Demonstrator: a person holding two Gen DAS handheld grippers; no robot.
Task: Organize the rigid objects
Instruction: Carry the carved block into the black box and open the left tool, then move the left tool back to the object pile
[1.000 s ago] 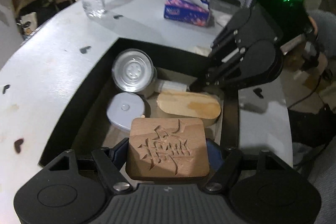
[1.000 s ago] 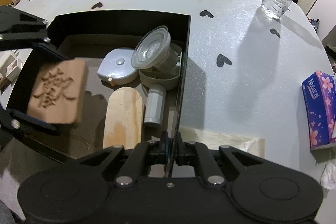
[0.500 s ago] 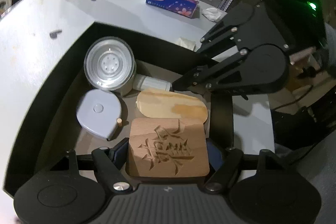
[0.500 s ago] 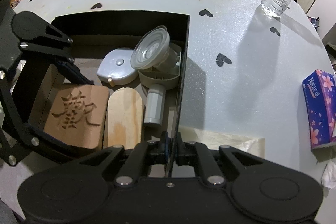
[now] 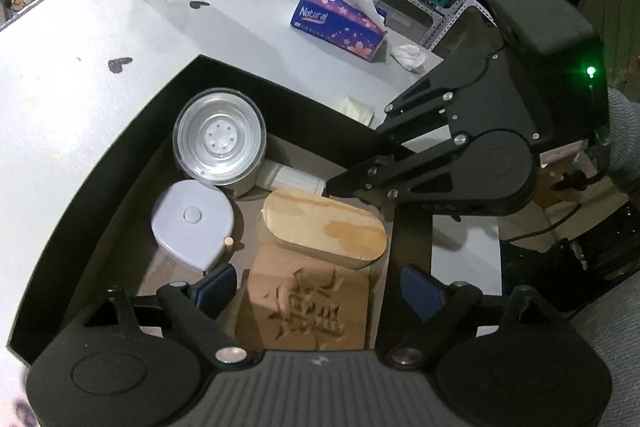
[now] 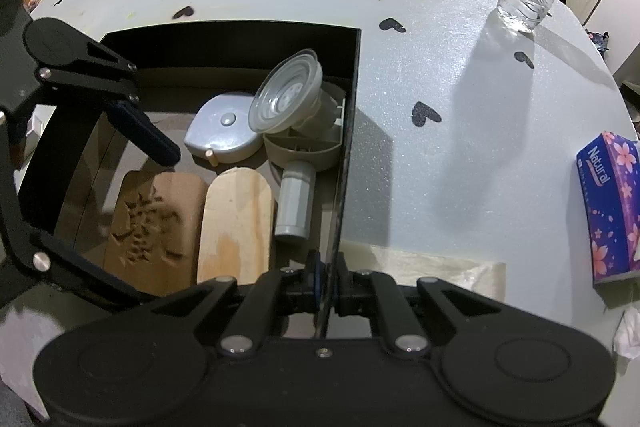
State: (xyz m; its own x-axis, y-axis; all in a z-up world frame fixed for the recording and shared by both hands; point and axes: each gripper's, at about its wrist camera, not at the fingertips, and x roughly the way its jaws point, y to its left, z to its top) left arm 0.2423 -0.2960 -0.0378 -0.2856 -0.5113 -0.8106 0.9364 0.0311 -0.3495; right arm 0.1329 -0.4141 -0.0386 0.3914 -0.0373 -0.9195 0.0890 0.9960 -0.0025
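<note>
lying flat on the floor of the black open box (image 6: 352,115), beside the pale oblong wooden board (image 6: 234,223): brown carved wooden block (image 5: 308,307). left gripper (image 5: 316,291) just opening, pads clear of block; right gripper (image 6: 326,277) clamped on box wall. best lifted straight up without nudging block.

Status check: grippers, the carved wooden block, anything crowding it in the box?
Left gripper jaws just opened, clear of carved block. Right gripper shut on box wall. Block down in box beside oval wooden piece. Nothing obstructing.
</note>
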